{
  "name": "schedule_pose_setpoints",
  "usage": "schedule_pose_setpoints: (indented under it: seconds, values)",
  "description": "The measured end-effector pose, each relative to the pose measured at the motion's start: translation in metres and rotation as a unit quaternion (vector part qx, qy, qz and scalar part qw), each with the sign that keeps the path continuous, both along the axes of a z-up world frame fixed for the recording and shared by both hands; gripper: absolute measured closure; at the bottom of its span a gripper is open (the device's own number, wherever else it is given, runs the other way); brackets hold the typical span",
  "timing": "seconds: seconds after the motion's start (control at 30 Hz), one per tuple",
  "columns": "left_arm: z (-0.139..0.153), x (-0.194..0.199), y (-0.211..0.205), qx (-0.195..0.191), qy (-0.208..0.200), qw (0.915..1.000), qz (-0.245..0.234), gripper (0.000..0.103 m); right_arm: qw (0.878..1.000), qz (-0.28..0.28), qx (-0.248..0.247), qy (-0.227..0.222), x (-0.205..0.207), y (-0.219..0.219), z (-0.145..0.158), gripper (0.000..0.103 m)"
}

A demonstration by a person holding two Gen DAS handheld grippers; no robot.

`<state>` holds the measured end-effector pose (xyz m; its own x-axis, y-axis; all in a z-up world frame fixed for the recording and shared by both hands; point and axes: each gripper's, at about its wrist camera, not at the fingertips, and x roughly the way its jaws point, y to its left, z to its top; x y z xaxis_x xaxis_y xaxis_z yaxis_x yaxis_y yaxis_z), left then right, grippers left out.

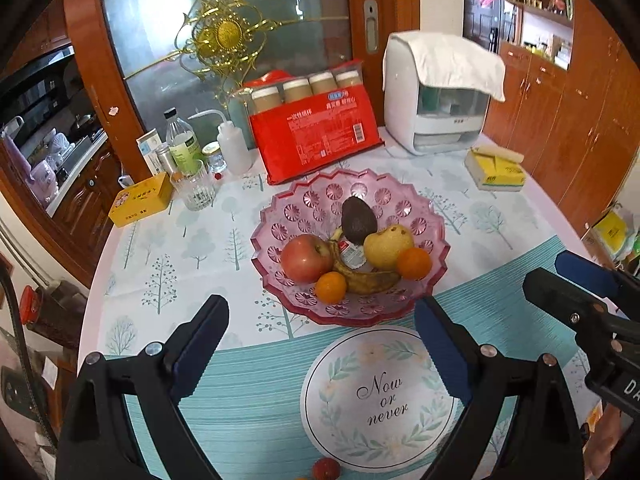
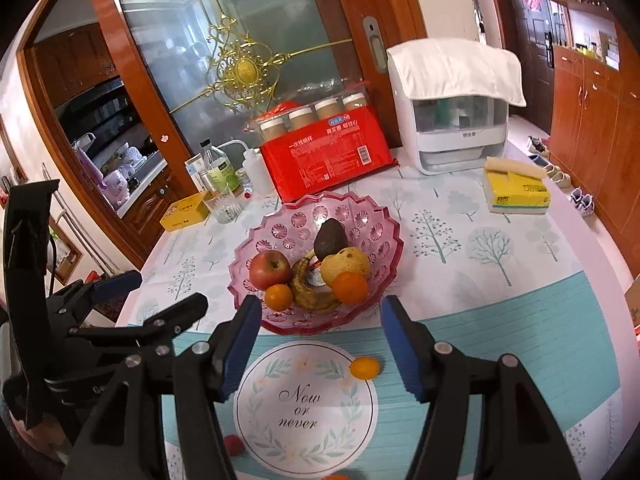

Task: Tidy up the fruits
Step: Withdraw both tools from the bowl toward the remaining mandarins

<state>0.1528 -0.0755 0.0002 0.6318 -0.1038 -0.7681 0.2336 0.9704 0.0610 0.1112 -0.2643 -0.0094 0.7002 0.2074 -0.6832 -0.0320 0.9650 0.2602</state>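
A pink glass bowl (image 1: 360, 178) (image 2: 280, 216) in mid-table holds a red apple (image 1: 306, 258) (image 2: 270, 270), a browned banana (image 1: 368, 280), a dark avocado (image 1: 358, 220), a yellow pear (image 1: 388, 246) and two oranges (image 1: 331, 287) (image 1: 415, 263). A small orange fruit (image 2: 364, 368) lies loose on the cloth near the round "Now or never" mat (image 2: 306, 404). A small red fruit (image 2: 233, 445) (image 1: 326, 470) lies at the mat's near edge. My left gripper (image 1: 320, 344) hangs wide open above the mat, empty. My right gripper (image 2: 320, 344) is open too, nothing between its pads.
Behind the bowl stand a red pack of cups (image 1: 316, 136), a white appliance under a cloth (image 1: 440, 92), bottles and a glass (image 1: 196, 190), a yellow tin (image 1: 140, 200) and a yellow tissue pack (image 1: 496, 170). The table edge curves away at the left and right.
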Motion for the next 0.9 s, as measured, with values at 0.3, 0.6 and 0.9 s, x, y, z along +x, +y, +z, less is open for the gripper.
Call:
schedule_pose_setpoints:
  seconds: [0.3,0.6,0.9]
  values:
    - [0.009,-0.039,0.016,-0.015,-0.029,0.9993,-0.02,0.01,1.0,-0.027,0.007,-0.013,-0.033,-0.004,0.01,0.04]
    - [0.002,-0.075,0.033,-0.036,-0.038,0.9979,-0.038,0.01,0.998,-0.056,0.004,-0.012,-0.072,-0.012,0.006,0.04]
    - [-0.027,-0.099,0.06,-0.042,-0.011,0.9981,-0.043,0.01,0.998,-0.06,-0.016,0.008,-0.104,0.002,-0.017,0.041]
